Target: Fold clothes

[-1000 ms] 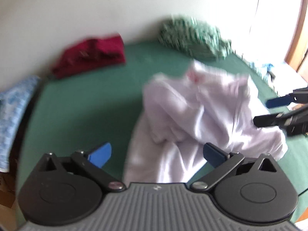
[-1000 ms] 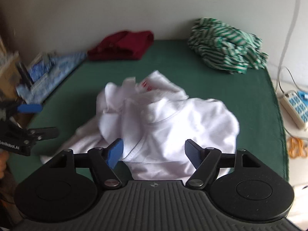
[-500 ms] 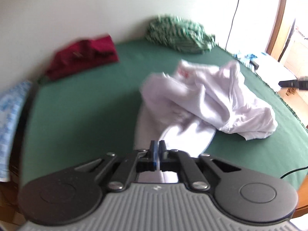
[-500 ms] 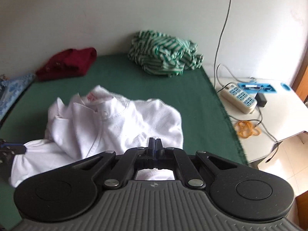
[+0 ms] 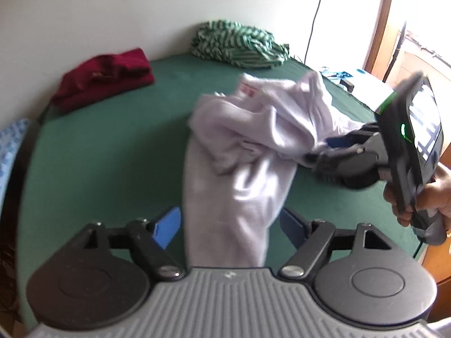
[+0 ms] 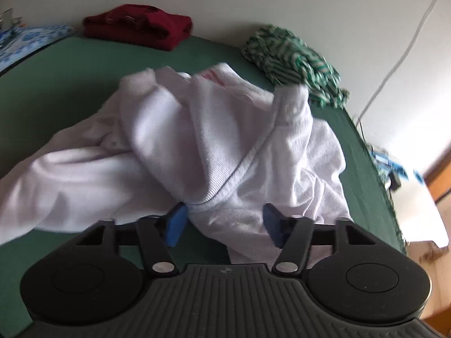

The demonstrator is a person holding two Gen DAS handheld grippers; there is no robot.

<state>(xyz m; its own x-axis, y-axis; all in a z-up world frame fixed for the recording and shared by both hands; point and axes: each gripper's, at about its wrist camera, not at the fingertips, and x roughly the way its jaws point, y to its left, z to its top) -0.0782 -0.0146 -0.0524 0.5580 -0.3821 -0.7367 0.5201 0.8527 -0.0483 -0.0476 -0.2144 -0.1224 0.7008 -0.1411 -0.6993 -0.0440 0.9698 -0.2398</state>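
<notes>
A crumpled white garment [image 5: 253, 129] lies on the green table cover [image 5: 107, 146], a red-printed label showing at its top. A long strip of it runs down between the blue pads of my left gripper [image 5: 229, 226], whose jaws are opening; the pads stand just off the cloth. My right gripper [image 6: 224, 224] is open low over the garment [image 6: 214, 129], with a ribbed hem lying between its pads. In the left wrist view the right gripper [image 5: 332, 148], held by a hand [image 5: 434, 197], reaches into the garment's right edge.
A folded dark red garment [image 5: 104, 81] and a bunched green-striped one [image 5: 236, 45] sit along the back by the wall. A blue patterned cloth [image 6: 31, 39] lies at the left. The table's right edge [image 6: 375, 163] borders a white surface with a power strip and cables.
Both grippers were shut half a second ago and now stand wide apart. The right gripper has dropped close to the white garment. The left one has shifted, and the right gripper now shows in its view.
</notes>
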